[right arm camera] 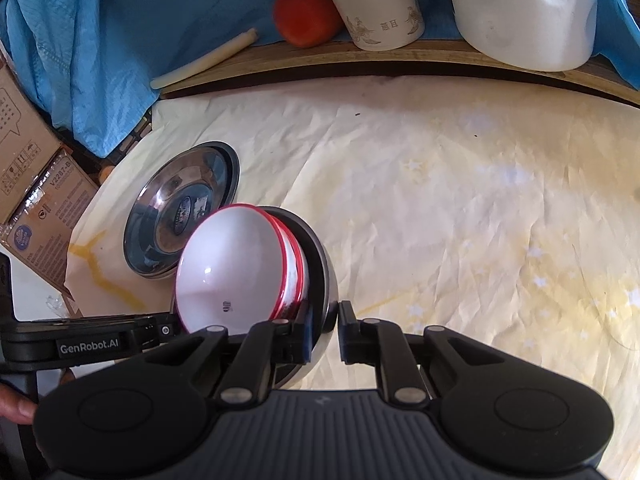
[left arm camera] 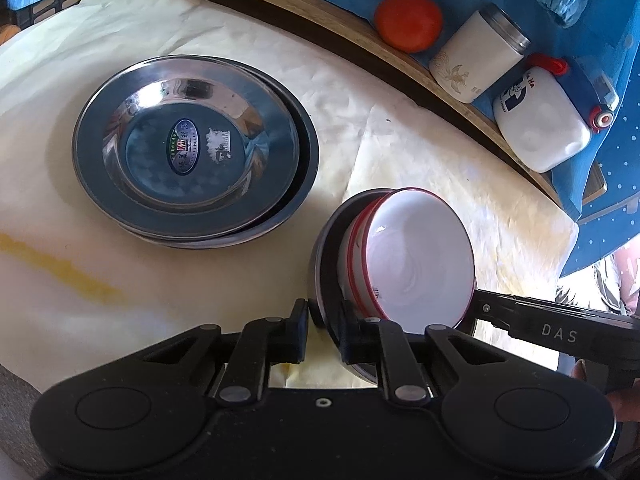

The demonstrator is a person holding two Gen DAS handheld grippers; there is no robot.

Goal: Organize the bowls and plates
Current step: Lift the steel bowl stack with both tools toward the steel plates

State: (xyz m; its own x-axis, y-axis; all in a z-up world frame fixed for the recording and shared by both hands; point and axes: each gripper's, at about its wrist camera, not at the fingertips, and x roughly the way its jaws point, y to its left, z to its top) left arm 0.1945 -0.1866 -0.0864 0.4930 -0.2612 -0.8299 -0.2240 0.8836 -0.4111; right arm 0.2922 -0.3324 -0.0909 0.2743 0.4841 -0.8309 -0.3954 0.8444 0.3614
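Hiding the metal bowl's (left arm camera: 326, 256) inside, nested white bowls (left arm camera: 420, 264); left claw (left arm camera: 325, 330) and right claw (right arm camera: 325, 330) clamped on its rim.

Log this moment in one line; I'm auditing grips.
left tool: shut on steel bowl rim | right tool: shut on same rim | white bowls nested inside | steel plates stacked

Both claws angle downward, left claw (left arm camera: 324, 320) and right claw (right arm camera: 324, 320) each clamped tight, facing one another.
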